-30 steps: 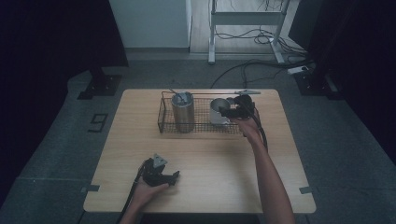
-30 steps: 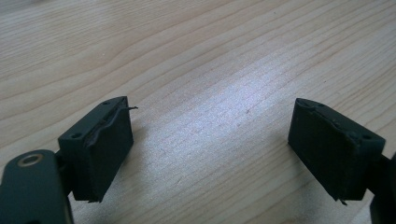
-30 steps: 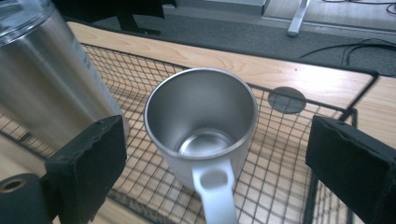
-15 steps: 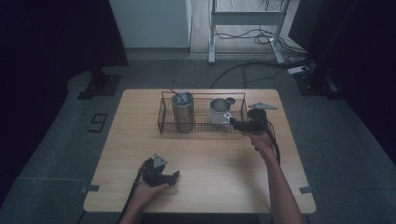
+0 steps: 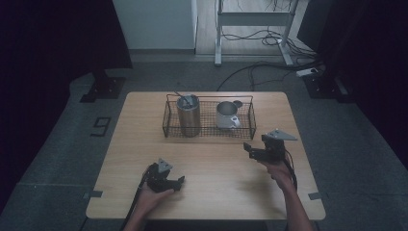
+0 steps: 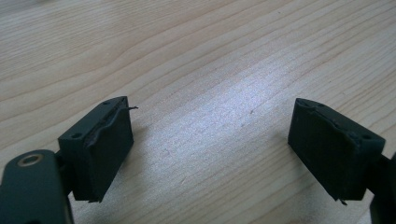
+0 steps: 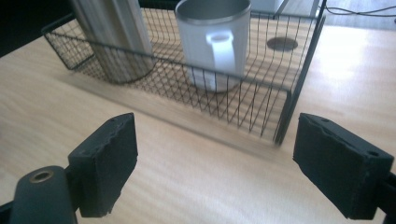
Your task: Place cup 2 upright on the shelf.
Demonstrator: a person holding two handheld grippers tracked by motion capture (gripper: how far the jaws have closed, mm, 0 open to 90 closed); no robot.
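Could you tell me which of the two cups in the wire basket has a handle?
The white mug, at the right end of the wire basket. Its handle faces the person. The taller metal tumbler on the left has none.

table [image 6: 196, 56]: pale wood, fine straight grain, smooth with a soft sheen
basket [image 7: 252, 100]: thin dark wire mesh, matt
mug [image 7: 212, 39]: white, smooth body, brushed metal rim
tumbler [image 5: 188, 116]: brushed dull metal
gripper pads [image 7: 109, 158]: black, matt, rubbery, edges rough and frayed
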